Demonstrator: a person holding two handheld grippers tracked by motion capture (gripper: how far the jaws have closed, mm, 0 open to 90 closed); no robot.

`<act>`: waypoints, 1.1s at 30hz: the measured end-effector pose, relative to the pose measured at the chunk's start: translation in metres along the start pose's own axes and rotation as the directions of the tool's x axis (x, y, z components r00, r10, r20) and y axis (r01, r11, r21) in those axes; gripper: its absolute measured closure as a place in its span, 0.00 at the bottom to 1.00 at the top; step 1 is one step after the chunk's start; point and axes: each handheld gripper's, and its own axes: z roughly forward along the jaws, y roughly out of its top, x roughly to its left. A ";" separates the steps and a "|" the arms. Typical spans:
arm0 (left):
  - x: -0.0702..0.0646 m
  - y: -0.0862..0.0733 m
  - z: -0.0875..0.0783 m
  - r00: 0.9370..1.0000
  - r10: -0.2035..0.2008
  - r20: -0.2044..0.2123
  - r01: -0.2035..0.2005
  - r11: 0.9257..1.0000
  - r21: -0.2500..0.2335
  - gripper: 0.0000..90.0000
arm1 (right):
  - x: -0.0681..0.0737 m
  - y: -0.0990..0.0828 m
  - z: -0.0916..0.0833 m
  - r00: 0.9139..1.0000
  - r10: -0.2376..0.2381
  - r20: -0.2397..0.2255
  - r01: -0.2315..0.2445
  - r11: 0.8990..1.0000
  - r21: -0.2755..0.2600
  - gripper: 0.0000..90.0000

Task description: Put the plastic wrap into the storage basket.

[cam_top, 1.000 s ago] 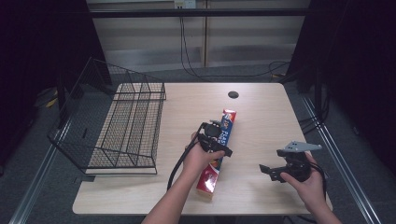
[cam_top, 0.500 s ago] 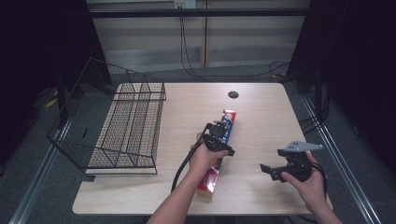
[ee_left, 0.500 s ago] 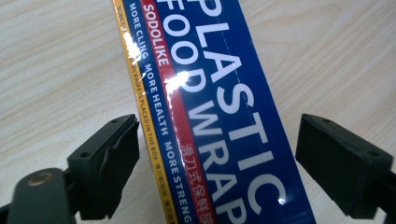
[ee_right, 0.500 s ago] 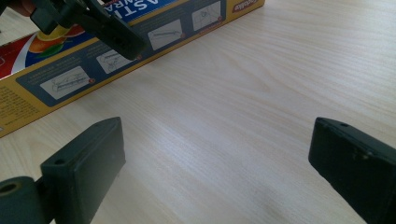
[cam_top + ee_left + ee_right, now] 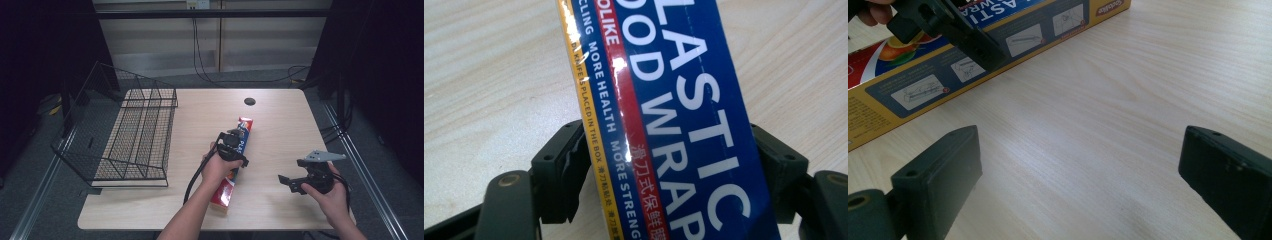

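Box: long blue, red and yellow plastic-wrap carton [image 5: 234, 161], lying on pale wooden surface [image 5: 280, 125]
Left tongs [image 5: 669, 172]: clenched around carton
Right tongs [image 5: 1080, 187]: spread wide, holding nothing, above the wood

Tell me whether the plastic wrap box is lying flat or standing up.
Lying flat: the plastic wrap box rests lengthwise on the table, left gripper straddling it.

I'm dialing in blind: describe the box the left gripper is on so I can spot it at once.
On the pale wooden table, right of the black wire basket, lies one long, narrow box running toward the far edge. The left gripper straddles its middle. It is blue, red and yellow, printed PLASTIC WRAP in white, the table's only box.
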 end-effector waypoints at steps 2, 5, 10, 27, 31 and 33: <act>0.000 0.003 -0.003 1.000 -0.018 -0.005 0.018 0.999 0.038 0.35 | -0.001 0.000 -0.001 1.000 -0.001 -0.002 0.001 1.000 -0.007 0.04; 0.000 0.007 -0.008 0.999 -0.019 -0.028 0.021 0.998 0.067 0.40 | -0.001 0.000 -0.001 1.000 0.008 -0.004 -0.008 1.000 -0.009 0.04; 0.003 0.008 -0.013 0.999 0.019 -0.039 -0.014 0.993 0.121 0.45 | -0.001 0.000 -0.002 1.000 0.003 -0.008 -0.003 1.000 -0.021 0.03; 0.012 0.025 -0.059 1.000 0.016 -0.013 -0.014 0.985 0.169 0.47 | -0.005 0.000 -0.004 1.000 0.018 -0.010 -0.018 0.999 -0.037 0.03; 0.014 0.028 -0.070 0.999 0.026 -0.020 -0.022 0.984 0.176 0.47 | -0.005 0.000 -0.005 1.000 0.020 -0.010 -0.021 0.999 -0.040 0.03; 0.018 0.029 -0.076 1.000 0.014 -0.015 -0.012 0.985 0.171 0.47 | -0.005 0.000 -0.005 1.000 0.021 -0.011 -0.021 0.999 -0.042 0.03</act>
